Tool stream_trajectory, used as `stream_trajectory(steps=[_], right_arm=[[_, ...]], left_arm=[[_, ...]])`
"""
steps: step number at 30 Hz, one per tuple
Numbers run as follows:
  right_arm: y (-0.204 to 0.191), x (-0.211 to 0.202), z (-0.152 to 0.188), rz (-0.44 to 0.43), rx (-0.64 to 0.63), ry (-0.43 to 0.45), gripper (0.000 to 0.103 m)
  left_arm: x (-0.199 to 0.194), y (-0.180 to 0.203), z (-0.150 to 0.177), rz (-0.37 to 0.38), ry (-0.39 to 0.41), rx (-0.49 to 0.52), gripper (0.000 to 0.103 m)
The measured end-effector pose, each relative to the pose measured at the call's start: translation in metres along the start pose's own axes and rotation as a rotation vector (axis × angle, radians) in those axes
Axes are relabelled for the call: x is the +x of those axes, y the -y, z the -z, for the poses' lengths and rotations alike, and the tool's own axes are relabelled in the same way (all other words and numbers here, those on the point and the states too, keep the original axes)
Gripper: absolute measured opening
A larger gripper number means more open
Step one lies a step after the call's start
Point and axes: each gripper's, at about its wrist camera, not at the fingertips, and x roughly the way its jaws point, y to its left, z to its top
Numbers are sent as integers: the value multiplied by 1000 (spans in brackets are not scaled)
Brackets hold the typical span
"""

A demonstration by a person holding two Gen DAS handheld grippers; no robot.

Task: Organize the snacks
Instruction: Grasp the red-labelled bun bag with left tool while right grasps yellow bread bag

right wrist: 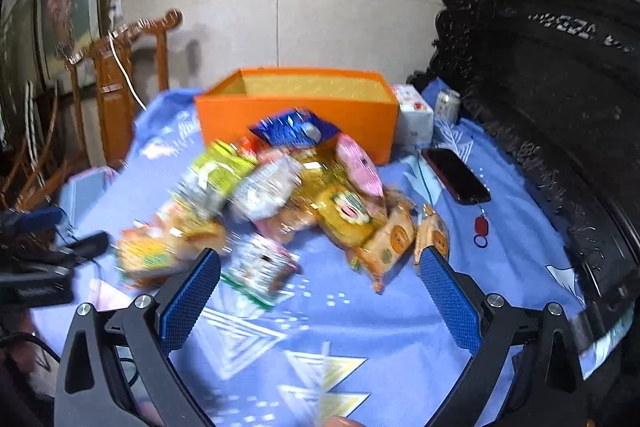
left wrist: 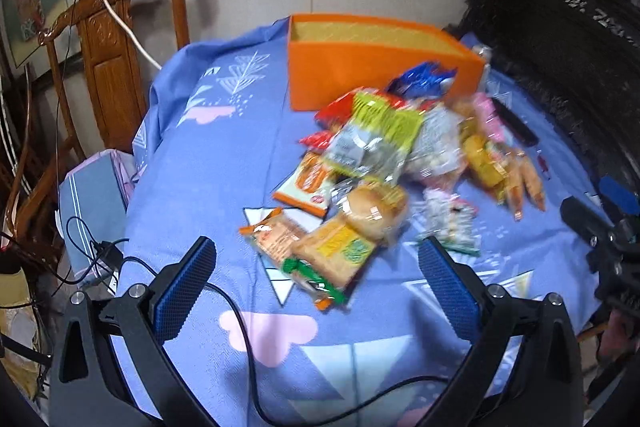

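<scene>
Hovering above the desk (left wrist: 208, 155), which carries a blue patterned cloth, the left gripper (left wrist: 318, 259) has its blue-padded fingers (left wrist: 182, 303) spread wide with nothing between them. The right gripper (right wrist: 320, 269) is likewise fully spread and holds nothing. The snack pile (left wrist: 384, 163) lies loose on the cloth, just in front of the orange box (left wrist: 360, 67), whose visible interior holds no packets. A blue packet (right wrist: 296, 129) leans against the box front. A phone (right wrist: 456, 175) lies right of the pile.

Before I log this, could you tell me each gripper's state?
Left gripper: open, holding nothing.
Right gripper: open, holding nothing.
</scene>
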Motion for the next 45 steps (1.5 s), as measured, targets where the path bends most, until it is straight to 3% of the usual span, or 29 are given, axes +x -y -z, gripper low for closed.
stream_trajectory(steps=[3,6,11,15,20,28,31,35,38,40,45], right_arm=[[12,33,1,51,-51,-47,100],[25,59,-6,37,-67,-70,98],[22,90,-20,-36,-143,-82,77],[8,106,-24,-113,-216,-77,69],[11,130,-25,-127,-206,-105,61],[19,148,-29,-134,-231,-58,62],[21,154,-27,-108,-235,-21,62],[25,146,-25,-133,-190,-5,70],[28,142,-23,-103,-199,23,73],[31,144,-22,-79,-205,19,73],[33,158,-21,-117,-207,-34,73]], left_arm=[[16,-3,10,-27,-21,44,99],[30,-2,15,-11,-34,91,99],[49,1,11,12,-16,141,99],[66,14,12,68,-23,152,99],[78,40,2,111,33,224,99],[88,70,-14,226,63,265,99],[103,80,-20,239,11,252,99],[99,84,-22,237,1,227,99],[93,84,-17,231,-19,204,99],[88,83,-11,234,-43,181,99],[94,86,-5,243,-72,166,99]])
